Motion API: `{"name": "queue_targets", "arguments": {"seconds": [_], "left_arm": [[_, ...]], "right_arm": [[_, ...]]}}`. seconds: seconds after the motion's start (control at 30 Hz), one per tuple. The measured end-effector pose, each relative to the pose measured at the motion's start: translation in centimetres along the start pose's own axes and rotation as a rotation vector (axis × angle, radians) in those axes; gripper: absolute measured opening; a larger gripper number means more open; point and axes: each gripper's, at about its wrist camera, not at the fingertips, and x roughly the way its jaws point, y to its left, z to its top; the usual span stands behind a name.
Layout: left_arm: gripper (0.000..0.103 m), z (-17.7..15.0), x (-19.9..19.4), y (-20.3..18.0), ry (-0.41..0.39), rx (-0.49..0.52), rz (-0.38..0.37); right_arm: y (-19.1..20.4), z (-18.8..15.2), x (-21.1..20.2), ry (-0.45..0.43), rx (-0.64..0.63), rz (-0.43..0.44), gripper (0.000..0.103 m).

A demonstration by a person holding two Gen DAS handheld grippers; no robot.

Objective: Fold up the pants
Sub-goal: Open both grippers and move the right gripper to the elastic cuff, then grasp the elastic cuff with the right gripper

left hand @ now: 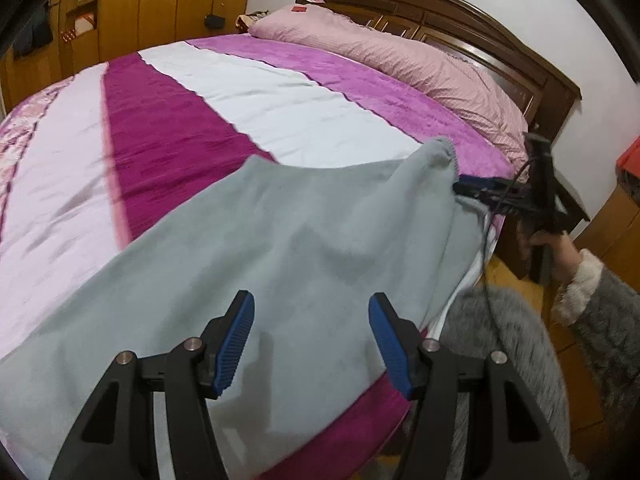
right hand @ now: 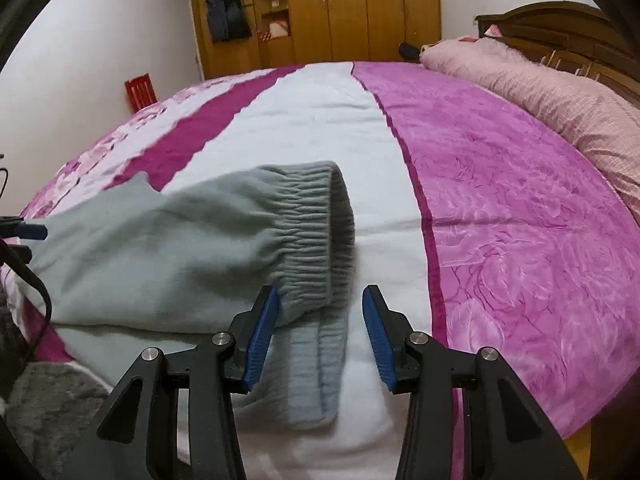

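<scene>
Grey fleece pants [left hand: 240,248] lie across the near part of the bed. In the right wrist view the ribbed elastic waistband [right hand: 312,236] is folded over, with a flat grey band [right hand: 316,368] lying under it. My left gripper [left hand: 312,340] is open and empty, just above the grey cloth. My right gripper [right hand: 320,336] is open, with its fingers on either side of the waistband edge. The right gripper also shows in the left wrist view [left hand: 472,190] at the pants' far end, held by a hand.
The bed has a striped magenta, white and pink cover [left hand: 180,120]. Pink pillows [left hand: 400,56] lie along a dark wooden headboard [left hand: 480,28]. Wooden wardrobes [right hand: 340,8] stand behind. A red crate [right hand: 140,90] sits by the wall. A grey fluffy rug [left hand: 500,340] lies beside the bed.
</scene>
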Motion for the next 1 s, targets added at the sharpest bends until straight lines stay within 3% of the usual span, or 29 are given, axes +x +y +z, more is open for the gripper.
{"name": "queue_targets", "arguments": {"seconds": [0.07,0.13,0.17,0.2,0.7,1.0], "left_arm": [[0.063,0.6,1.0,-0.6,0.005,0.014,-0.01],[0.063,0.8,1.8,-1.0,0.014,0.03,-0.007],[0.063,0.9,2.1,-1.1,0.021,0.033,-0.008],[0.063,0.8,2.4,-1.2,0.025,0.034,-0.008],[0.063,-0.3,2.7,1.2,0.036,-0.012,0.018],[0.063,-0.8,2.5,1.6,0.039,-0.001,0.046]], "right_arm": [[-0.4,0.0,0.1,-0.011,-0.022,0.022,0.041],[-0.2,0.4,0.4,-0.018,-0.066,0.023,0.033],[0.0,0.4,0.5,-0.013,-0.075,0.029,0.021],[0.0,0.5,0.6,-0.003,-0.072,0.055,0.018],[0.4,3.5,-4.4,0.122,-0.06,0.051,0.018],[-0.2,1.6,-3.4,0.252,-0.034,0.038,0.018]]}}
